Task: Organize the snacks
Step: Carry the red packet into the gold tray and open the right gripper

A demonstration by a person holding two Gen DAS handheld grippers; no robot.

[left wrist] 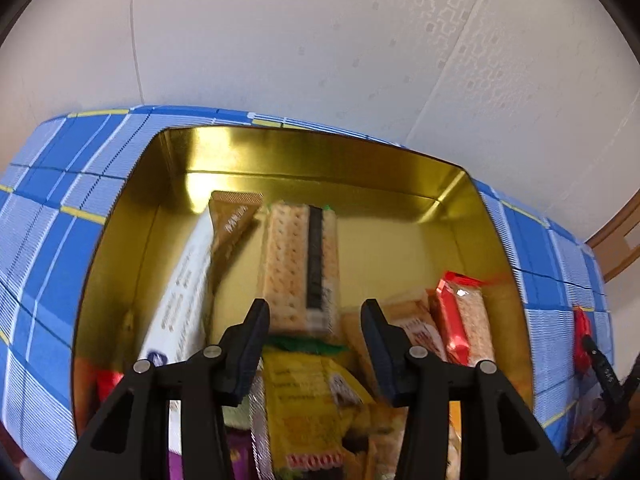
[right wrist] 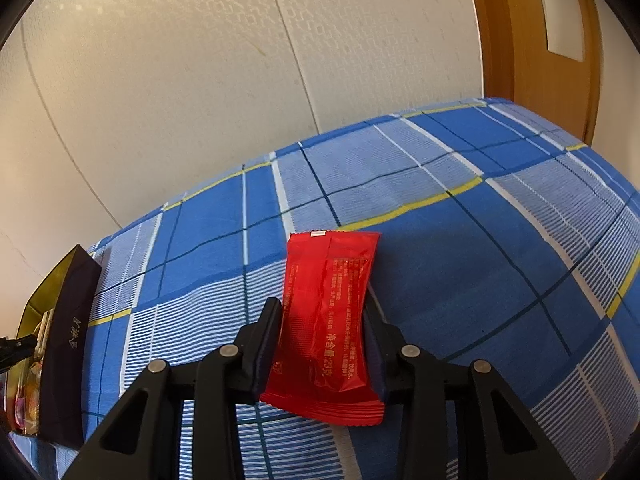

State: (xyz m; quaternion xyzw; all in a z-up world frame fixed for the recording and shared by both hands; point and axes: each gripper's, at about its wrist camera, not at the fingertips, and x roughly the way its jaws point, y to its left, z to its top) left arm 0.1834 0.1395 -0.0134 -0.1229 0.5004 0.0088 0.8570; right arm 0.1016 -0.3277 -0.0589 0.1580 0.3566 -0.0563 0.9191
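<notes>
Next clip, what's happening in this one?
Snacks are being packed into a gold-lined tin on a blue plaid cloth. The right gripper is shut on a red snack packet, held above the cloth. The left gripper hangs open and empty over the tin, which already holds a cracker pack, a red-wrapped biscuit pack and a yellow packet.

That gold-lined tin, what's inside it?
The tin holds wrapped snacks: a cracker pack, a white box, a yellow packet, a red-ended biscuit pack. Whatever lies beneath them is covered.
</notes>
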